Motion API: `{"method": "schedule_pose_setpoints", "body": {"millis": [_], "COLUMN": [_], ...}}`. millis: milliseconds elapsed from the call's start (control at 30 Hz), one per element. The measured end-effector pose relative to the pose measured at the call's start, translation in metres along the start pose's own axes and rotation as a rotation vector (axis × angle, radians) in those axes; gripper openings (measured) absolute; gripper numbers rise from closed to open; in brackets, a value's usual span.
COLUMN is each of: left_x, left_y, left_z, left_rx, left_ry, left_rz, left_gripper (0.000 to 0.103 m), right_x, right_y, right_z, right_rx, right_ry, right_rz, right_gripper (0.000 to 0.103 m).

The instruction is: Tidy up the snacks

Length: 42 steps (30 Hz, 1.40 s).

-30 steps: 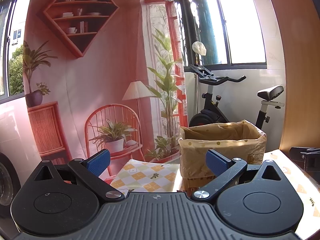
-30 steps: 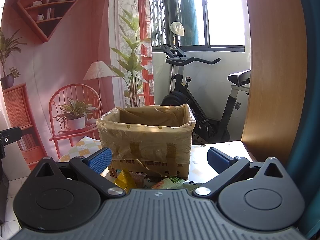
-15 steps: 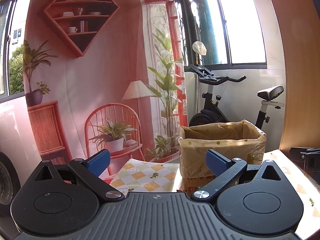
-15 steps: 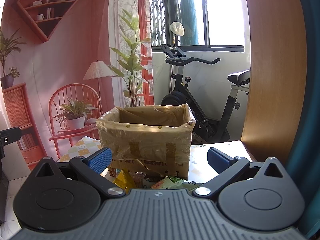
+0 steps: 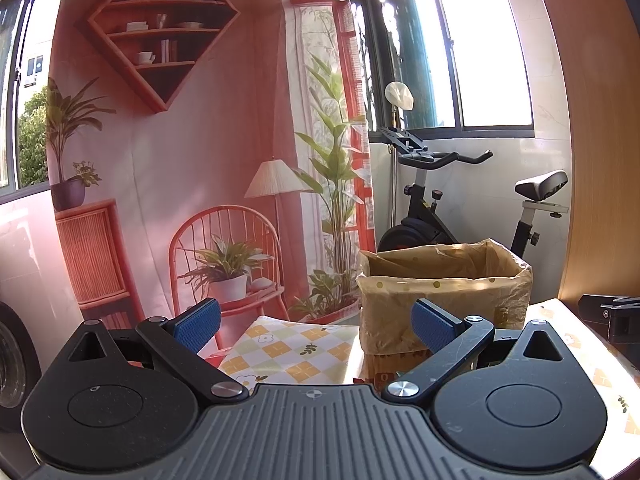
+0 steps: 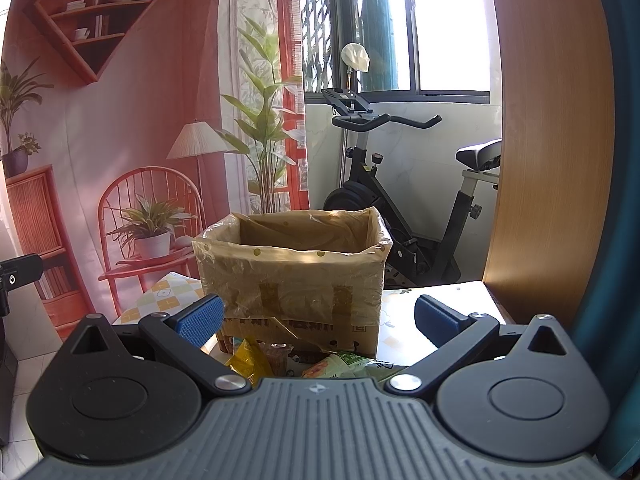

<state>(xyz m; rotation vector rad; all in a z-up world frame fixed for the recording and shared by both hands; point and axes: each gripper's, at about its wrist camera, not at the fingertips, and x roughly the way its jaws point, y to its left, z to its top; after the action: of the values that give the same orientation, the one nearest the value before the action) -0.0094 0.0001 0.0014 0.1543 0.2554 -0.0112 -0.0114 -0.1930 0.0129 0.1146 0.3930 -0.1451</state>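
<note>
A cardboard box [image 6: 294,272] lined with a yellowish plastic bag stands open on the table, straight ahead in the right wrist view and to the right [image 5: 444,288] in the left wrist view. Several snack packets lie in front of it, among them a yellow packet [image 6: 247,360] and a green packet [image 6: 348,362], partly hidden by the gripper body. My right gripper [image 6: 318,320] is open and holds nothing, just short of the box. My left gripper [image 5: 316,322] is open too, left of the box over the checked tablecloth [image 5: 292,346].
A wooden panel [image 6: 548,140] rises at the right of the table. An exercise bike [image 6: 400,208] stands behind the box below the window. A printed pink backdrop [image 5: 180,160] hangs at the back left. The other gripper's black body [image 5: 612,316] shows at the right edge.
</note>
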Motion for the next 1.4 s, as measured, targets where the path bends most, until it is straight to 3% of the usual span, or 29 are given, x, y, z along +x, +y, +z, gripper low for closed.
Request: {"method": "schedule_pose_setpoints", "body": {"millis": [533, 800, 1100, 1400], "left_x": [0.004, 0.022, 0.070, 0.145], "left_y": [0.002, 0.011, -0.003, 0.030], "left_z": [-0.005, -0.015, -0.025, -0.049], "left_rx": [-0.012, -0.138, -0.062, -0.208], "left_ry": [0.007, 0.019, 0.090, 0.222], "left_rz": [-0.029, -0.117, -0.031, -0.116], "left_gripper": [0.102, 0.103, 0.103, 0.102], "right_x": [-0.001, 0.018, 0.065, 0.119], "right_y": [0.001, -0.003, -0.018, -0.032], "right_z": [0.000, -0.010, -0.020, -0.042], "right_rx": [-0.001, -0.010, 0.004, -0.012], "right_ry": [-0.003, 0.014, 0.036, 0.092], "right_rz": [0.004, 0.010, 0.050, 0.084], "right_gripper": [0.103, 0.103, 0.103, 0.103]}}
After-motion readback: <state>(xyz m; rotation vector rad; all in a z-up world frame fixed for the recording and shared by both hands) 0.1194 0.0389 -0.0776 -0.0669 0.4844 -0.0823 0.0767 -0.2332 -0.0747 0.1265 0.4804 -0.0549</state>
